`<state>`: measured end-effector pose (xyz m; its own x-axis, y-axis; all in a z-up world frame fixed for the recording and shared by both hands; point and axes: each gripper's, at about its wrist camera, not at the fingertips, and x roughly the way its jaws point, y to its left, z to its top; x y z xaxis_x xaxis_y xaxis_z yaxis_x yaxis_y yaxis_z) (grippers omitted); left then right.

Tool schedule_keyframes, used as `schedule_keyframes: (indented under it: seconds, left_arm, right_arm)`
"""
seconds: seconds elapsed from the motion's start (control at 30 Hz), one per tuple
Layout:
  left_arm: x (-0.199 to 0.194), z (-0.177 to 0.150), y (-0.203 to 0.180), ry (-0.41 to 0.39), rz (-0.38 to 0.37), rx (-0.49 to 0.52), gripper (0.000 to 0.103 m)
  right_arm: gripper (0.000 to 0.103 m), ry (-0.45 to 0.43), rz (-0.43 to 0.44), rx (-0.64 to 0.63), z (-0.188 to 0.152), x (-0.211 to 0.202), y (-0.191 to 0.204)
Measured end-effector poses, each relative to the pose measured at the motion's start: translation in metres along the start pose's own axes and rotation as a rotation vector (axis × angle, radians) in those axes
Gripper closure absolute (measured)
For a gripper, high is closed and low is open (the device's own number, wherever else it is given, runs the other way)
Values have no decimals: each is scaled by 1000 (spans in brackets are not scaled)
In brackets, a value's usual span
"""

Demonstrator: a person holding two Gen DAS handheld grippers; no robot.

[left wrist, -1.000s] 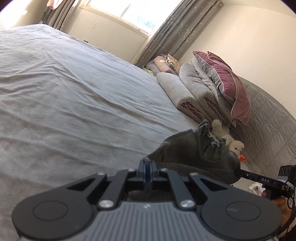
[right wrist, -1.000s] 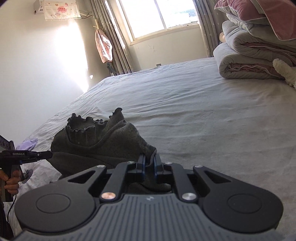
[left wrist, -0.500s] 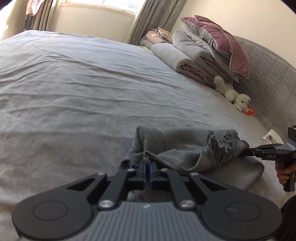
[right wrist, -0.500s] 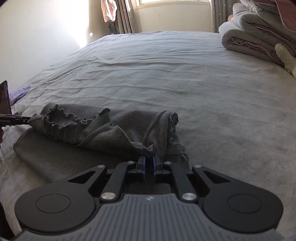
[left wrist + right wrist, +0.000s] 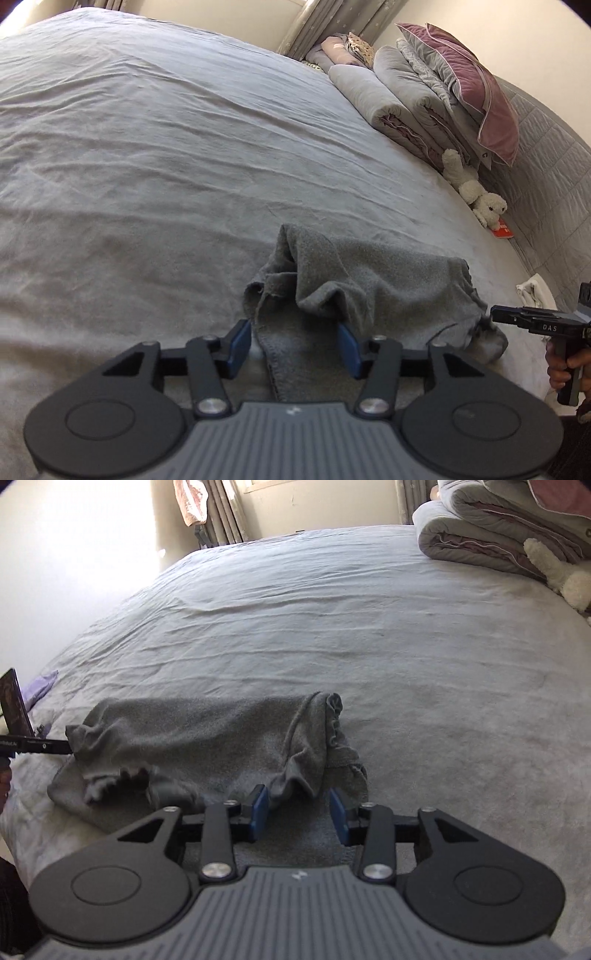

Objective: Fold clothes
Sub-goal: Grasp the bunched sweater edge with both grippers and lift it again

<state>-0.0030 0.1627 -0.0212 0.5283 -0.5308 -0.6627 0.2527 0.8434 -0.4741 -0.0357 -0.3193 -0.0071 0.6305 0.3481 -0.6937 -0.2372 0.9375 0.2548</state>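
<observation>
Beside pillows, left view only: plush toy (image 5: 476,192)

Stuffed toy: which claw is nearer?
Right. Right claw: at the garment end toward the stuffed toy; left claw: at the far end. Both have just been opening, cloth between jaws.

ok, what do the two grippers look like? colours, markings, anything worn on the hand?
Both match: the left gripper and right gripper have matte black linkage arms with silver screws, blue pads on the fingers, two round black discs, and a ribbed grey housing with a small white mark. Side-on, the right one's finger reads "DAS". The bare hand grips its black handle; no sleeve visible.
</observation>
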Motion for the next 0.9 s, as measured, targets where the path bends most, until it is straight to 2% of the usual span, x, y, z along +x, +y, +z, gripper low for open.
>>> schedule_keyframes:
  seconds: [0.13,0.27,0.47,0.67,0.73,0.77,0.8,0.9]
  left_arm:
    - [-13,0,9,-36,-74,-118,51]
    - [-17,-1,12,-50,-141,-210,51]
    - [5,-11,5,30,-184,-226,51]
    - [26,-20,-7,31,-154,-229,51]
    - [28,-21,-14,12,-136,-209,56]
    - [29,-20,-17,4,-125,-200,80]
    - [29,-20,-19,-3,-115,-190,97]
    - [24,-17,-20,-23,-138,-205,98]
  right_arm:
    - [61,-34,86,166,2,-14,-12]
    - [61,-34,191,312,-3,-8,-19]
    - [61,61,140,342,-13,26,-13]
    - [63,-11,121,355,-9,37,-9]
    - [71,-31,101,356,-8,42,-8]
    - [84,-29,95,353,-7,44,-7]
    - [93,-21,102,354,-7,45,-6]
    - [93,-38,138,354,-4,37,-2]
